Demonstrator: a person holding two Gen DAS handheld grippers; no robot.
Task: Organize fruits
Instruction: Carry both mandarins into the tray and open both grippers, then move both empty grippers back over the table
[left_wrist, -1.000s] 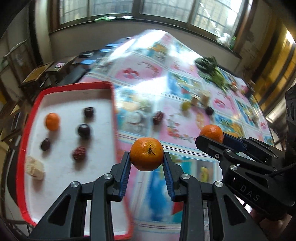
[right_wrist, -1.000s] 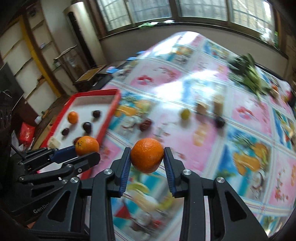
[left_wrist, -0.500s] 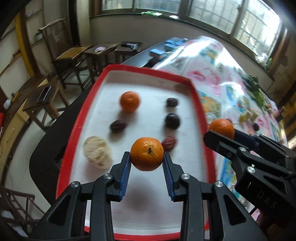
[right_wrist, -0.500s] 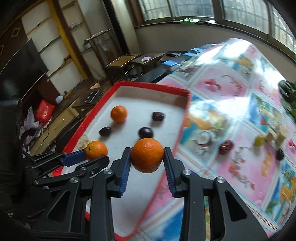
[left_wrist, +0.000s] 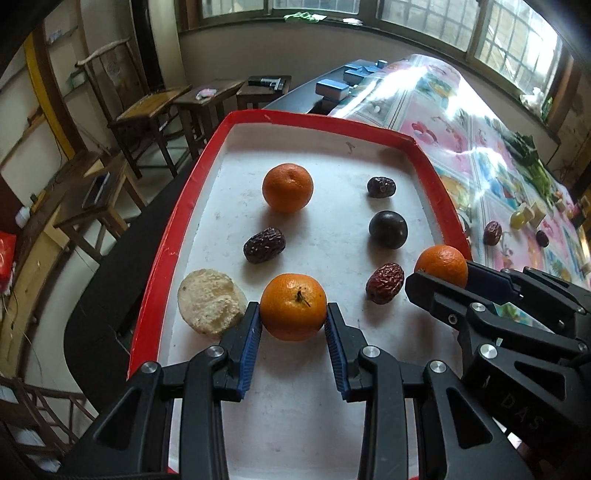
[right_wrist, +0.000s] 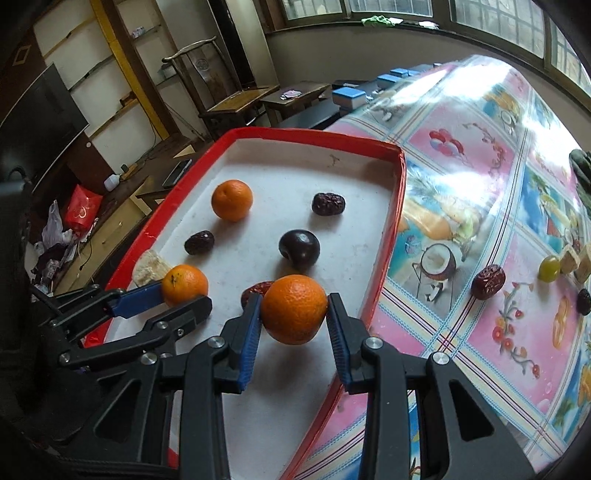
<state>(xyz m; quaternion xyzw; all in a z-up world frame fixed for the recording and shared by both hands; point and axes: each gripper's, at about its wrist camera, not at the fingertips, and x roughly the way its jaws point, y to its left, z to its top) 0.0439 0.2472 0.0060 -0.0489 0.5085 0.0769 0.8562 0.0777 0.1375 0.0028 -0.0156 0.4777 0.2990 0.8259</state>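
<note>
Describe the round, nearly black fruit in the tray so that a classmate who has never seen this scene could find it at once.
Find the red-rimmed white tray on the patterned tablecloth. Near its right rim lies the dark plum. Unlike the wrinkled dates around it, it is smooth, glossy and round.

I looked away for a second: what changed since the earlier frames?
Both tongs swung from over the tablecloth to over the red tray. Left tongs still grip an orange; right tongs still grip theirs. The tray's fruit stayed put.
</note>
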